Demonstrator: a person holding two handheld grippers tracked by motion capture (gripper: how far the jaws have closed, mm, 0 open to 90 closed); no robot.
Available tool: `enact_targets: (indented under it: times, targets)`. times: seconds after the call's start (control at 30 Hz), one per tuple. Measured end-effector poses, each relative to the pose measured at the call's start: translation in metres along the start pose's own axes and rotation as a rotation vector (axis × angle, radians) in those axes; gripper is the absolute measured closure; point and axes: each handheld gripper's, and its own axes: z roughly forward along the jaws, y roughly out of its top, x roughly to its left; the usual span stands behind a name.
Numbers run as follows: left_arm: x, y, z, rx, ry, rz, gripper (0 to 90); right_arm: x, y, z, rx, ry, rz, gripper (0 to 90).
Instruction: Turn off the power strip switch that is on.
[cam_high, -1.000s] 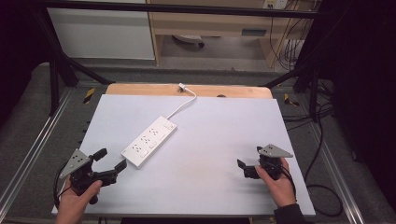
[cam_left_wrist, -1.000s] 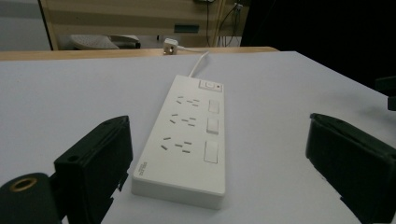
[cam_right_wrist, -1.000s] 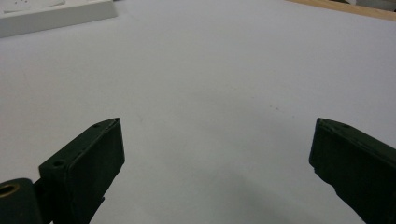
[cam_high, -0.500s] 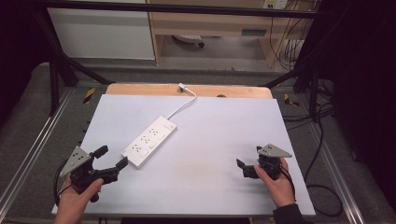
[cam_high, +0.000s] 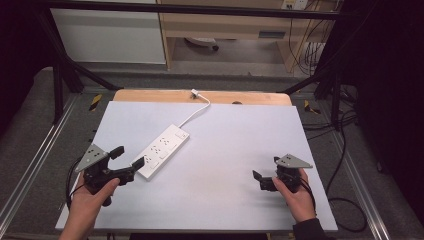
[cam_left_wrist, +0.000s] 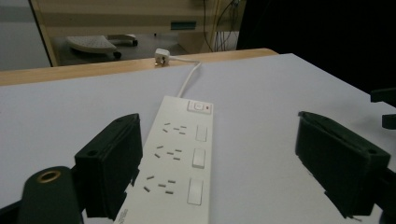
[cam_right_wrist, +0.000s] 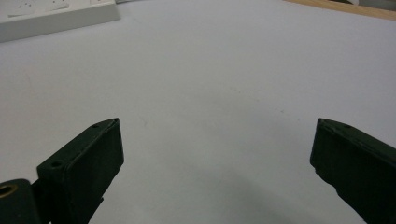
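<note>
A white table top (cam_high: 225, 165) carries a power strip (cam_high: 162, 151), whose near end lies between the left gripper (cam_high: 126, 158)'s spread jaws. The right gripper (cam_high: 265, 172) waits well apart, also wide open. Probably best to centre both jaws on the strip's long sides before closing.

The power strip (cam_high: 162, 152) is laid diagonally on the surface (cam_high: 240, 150), left of its middle, with its cord (cam_high: 198, 111) run back to a plug (cam_high: 195, 93) at the far edge. The left gripper (cam_high: 126, 161) is placed just beside the strip's near end, and the right gripper (cam_high: 266, 176) is held well apart, near the right front corner.
</note>
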Motion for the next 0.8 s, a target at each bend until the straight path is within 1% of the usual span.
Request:
enact_targets:
  times: [0.1,0.17,0.3,0.53,0.63,0.7,0.77,0.8]
  targets:
    - [-0.003,0.006,0.007,0.019,-0.013,0.002,16.5,0.0,0.0,-0.001,-0.005,0.003,0.001,3.1]
    - [-0.004,0.008,0.011,0.029,-0.016,-0.004,17.6,-0.001,0.0,-0.001,-0.004,0.004,0.0,3.1]
    - [-0.006,0.013,0.017,0.045,-0.021,0.008,18.6,0.0,0.0,-0.001,-0.009,0.006,-0.001,3.1]
    - [-0.01,0.021,0.026,0.059,-0.031,0.025,18.4,0.001,0.0,-0.001,-0.011,0.012,-0.004,3.1]
    - [-0.011,0.024,0.03,0.065,-0.036,0.027,17.9,0.0,0.0,-0.002,-0.01,0.012,0.0,3.1]
    - [-0.012,0.025,0.033,0.069,-0.041,0.018,18.0,0.0,0.0,-0.002,-0.012,0.012,0.006,3.1]
    - [-0.013,0.026,0.035,0.075,-0.042,0.024,18.0,0.001,0.001,-0.002,-0.011,0.013,0.009,3.1]
    - [-0.013,0.026,0.036,0.078,-0.042,0.029,18.0,0.001,0.001,-0.002,-0.012,0.013,0.001,3.1]
